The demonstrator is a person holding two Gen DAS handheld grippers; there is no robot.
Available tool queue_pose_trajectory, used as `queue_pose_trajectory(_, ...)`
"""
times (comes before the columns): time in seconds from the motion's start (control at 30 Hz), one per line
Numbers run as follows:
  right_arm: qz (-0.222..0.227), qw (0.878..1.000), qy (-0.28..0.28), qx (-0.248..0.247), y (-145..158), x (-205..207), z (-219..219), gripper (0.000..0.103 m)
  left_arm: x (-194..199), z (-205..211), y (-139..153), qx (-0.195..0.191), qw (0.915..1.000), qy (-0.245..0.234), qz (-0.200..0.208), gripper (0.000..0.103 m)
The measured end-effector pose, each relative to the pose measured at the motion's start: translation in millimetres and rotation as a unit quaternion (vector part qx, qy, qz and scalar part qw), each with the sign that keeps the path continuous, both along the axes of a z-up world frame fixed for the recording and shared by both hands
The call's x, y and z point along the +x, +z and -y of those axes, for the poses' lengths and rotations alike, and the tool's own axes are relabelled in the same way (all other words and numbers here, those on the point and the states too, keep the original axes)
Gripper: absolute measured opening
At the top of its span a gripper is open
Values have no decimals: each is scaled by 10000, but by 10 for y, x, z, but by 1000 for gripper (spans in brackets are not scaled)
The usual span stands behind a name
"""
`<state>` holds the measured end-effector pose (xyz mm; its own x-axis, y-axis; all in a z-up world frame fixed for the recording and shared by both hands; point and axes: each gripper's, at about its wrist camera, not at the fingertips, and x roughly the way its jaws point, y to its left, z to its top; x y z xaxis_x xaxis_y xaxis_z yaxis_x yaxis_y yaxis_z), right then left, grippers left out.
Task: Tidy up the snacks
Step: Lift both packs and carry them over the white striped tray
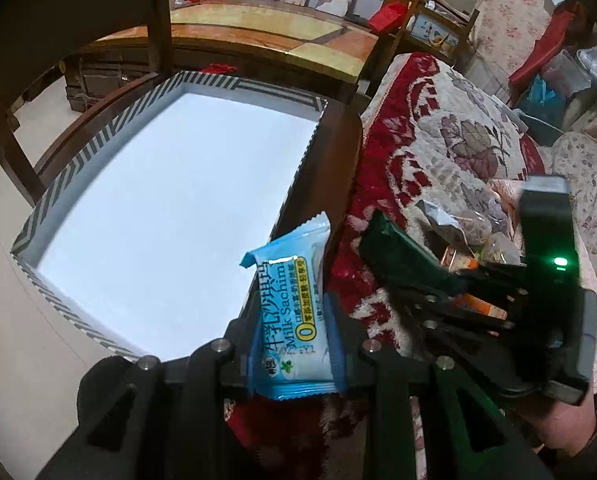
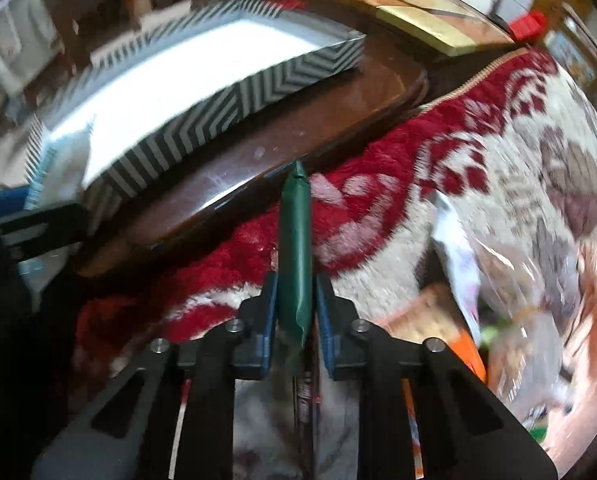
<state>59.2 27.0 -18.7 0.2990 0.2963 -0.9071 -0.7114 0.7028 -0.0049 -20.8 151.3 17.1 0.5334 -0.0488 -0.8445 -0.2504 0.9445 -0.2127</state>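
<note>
While both claws point steeply downward, we hold one snack in each. Our left claw [image 1: 294, 344] is clamped on a light blue snack packet [image 1: 288, 312], which stands upright between the blue pads [image 1: 335, 340] over the near right edge of the striped box [image 1: 50, 196]. This box has a bare white floor and sits on a dark wooden table [image 2: 258, 168]. Our right claw [image 2: 296, 308] is clamped on a dark green snack packet [image 2: 296, 248], gripped edge-on and pointing toward the table edge, above the red and cream floral blanket [image 2: 438, 168]. More wrapped snacks [image 1: 470, 236] lie in a loose pile on the blanket just beside the right claw. In the left wrist view, a hand [image 1: 562, 420] grips the right claw's handle.
</note>
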Motion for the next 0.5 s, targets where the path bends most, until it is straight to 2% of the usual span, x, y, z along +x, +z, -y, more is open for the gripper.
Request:
queue_pose_trajectory(0.1, 2, 9994, -117, 327, 108, -45, 128, 10, 12, 6, 34, 76, 10000, -10, 29, 30)
queue_pose_trajectory(0.23, -94, 9939, -387, 1026, 292, -71, 296, 10, 13, -6, 89, 148, 9999, 17, 72, 30)
queue_pose_trajectory(0.37, -215, 9952, -304, 906, 265, -50, 241, 9, 25, -51, 100, 139, 9999, 51, 61, 30)
queue_pose_trajectory(0.43, 77, 9970, -187, 742, 268, -93, 199, 9, 27, -57, 95, 146, 9999, 57, 57, 30)
queue_pose_trajectory(0.5, 102, 9974, -126, 700, 243, -98, 167, 10, 37, -60, 76, 94, 9999, 65, 26, 30)
